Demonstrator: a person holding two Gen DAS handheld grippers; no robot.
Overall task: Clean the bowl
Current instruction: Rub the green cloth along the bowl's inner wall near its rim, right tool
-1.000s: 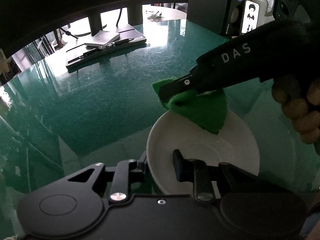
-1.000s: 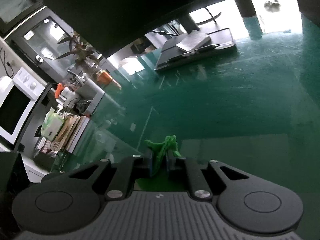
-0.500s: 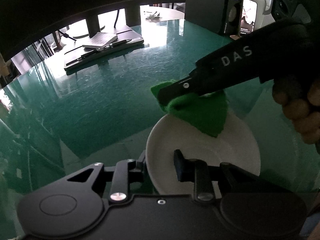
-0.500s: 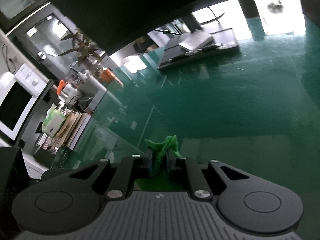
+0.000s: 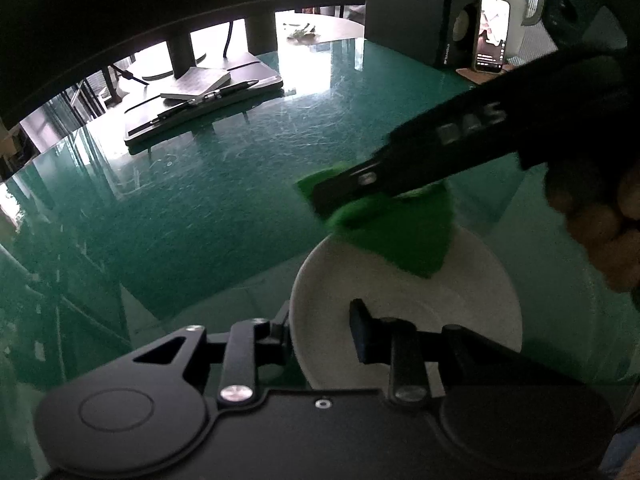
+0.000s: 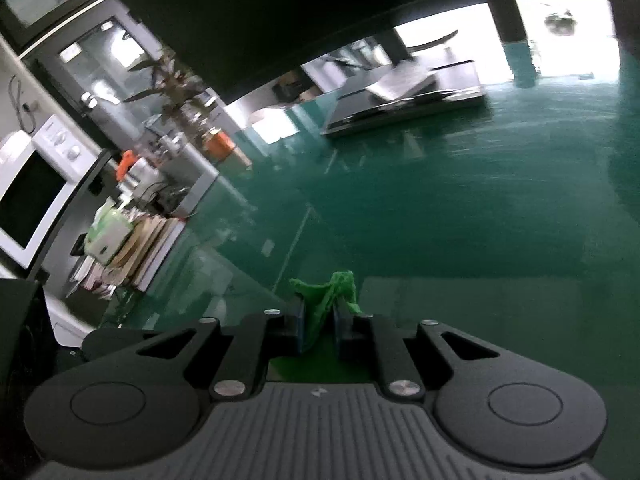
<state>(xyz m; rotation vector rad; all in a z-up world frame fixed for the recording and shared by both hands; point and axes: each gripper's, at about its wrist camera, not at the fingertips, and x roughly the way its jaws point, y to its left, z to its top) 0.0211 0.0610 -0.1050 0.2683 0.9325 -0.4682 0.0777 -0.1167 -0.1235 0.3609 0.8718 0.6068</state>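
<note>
A notebook (image 5: 196, 84) and pen (image 5: 224, 92) lie on a dark tray (image 5: 264, 82) (far across the green table (image 5: 200, 200)).

hand-held gripper (image 5: 320, 332): black | silver screws | ribbed grey housing | white lettering

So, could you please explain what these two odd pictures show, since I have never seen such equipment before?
There is no robot: a person holds a two-fingered tool in each hand, and each tool carries a wide-angle camera looking along its fingers. The left tool's picture shows the left gripper clamped on the rim of a white bowl on a green glass table. The right gripper reaches in from the right, pinching a green cloth at the bowl's far rim; part of the hand holding it is visible. The right tool's picture shows that cloth between its fingers. Farther back lie a dark tray holding a notebook, and a phone.
</note>
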